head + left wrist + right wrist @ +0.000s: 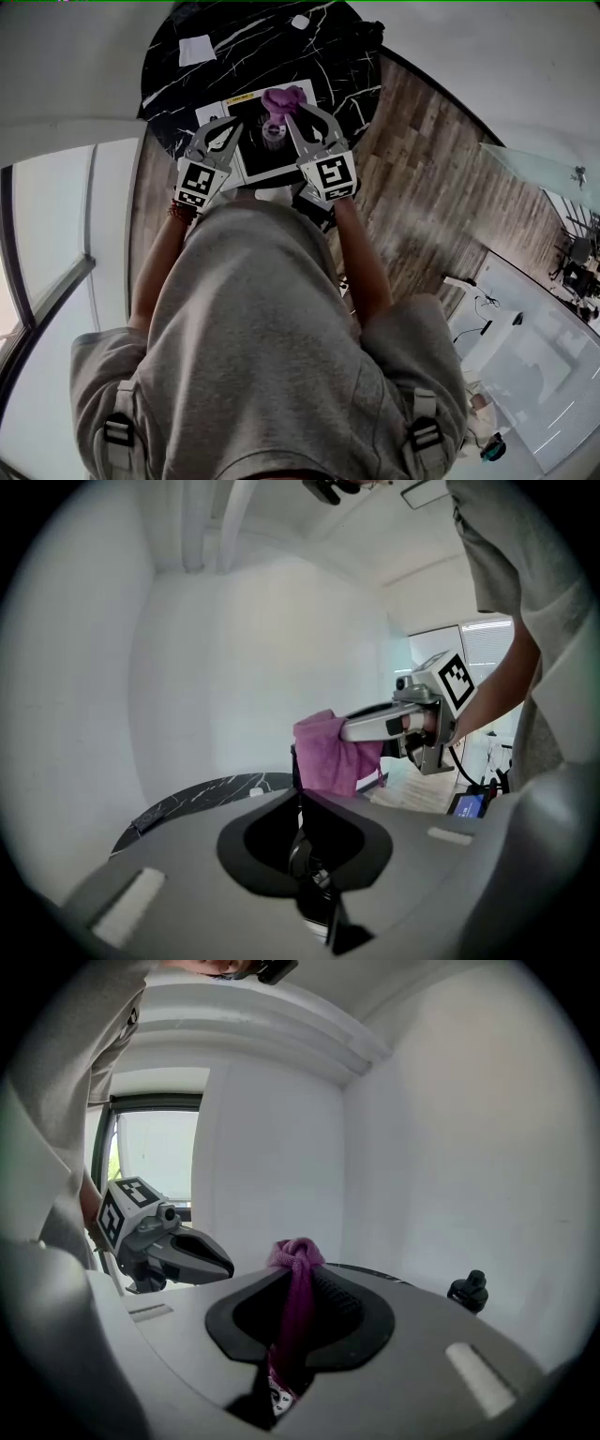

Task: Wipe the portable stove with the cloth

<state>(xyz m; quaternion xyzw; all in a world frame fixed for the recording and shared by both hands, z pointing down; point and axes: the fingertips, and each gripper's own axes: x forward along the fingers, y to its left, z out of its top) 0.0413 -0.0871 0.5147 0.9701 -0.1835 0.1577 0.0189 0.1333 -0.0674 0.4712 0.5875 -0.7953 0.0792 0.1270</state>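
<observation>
From the head view, we see a round black marble bench (253,47) with the portable stove (258,150) at its near edge. The left gripper (234,125) is over the stove's left side. The right gripper (298,111) reaches over the far part of the stove with the purple cloth (281,98) bunched at its tip. We cannot tell from here whether the cloth touches the stove. A white sheet of paper (195,49) lies farther back on the bench, well apart from the stove.

From the left gripper view, the left gripper (300,803) has its jaws pressed together with nothing between them. Beyond them, the right gripper (394,726) comes in from the right and holds the cloth (328,754), which hangs in a loose wad from its tip. The bench (206,794) curves away at the left.

From the right gripper view, the right gripper (298,1277) has its jaws pinching the cloth (296,1252). A knot of it bulges above the tips, and a strip runs down between the jaws. The left gripper (173,1246) shows just beside it on the left. A small dark knob (469,1290) stands at the right.
</observation>
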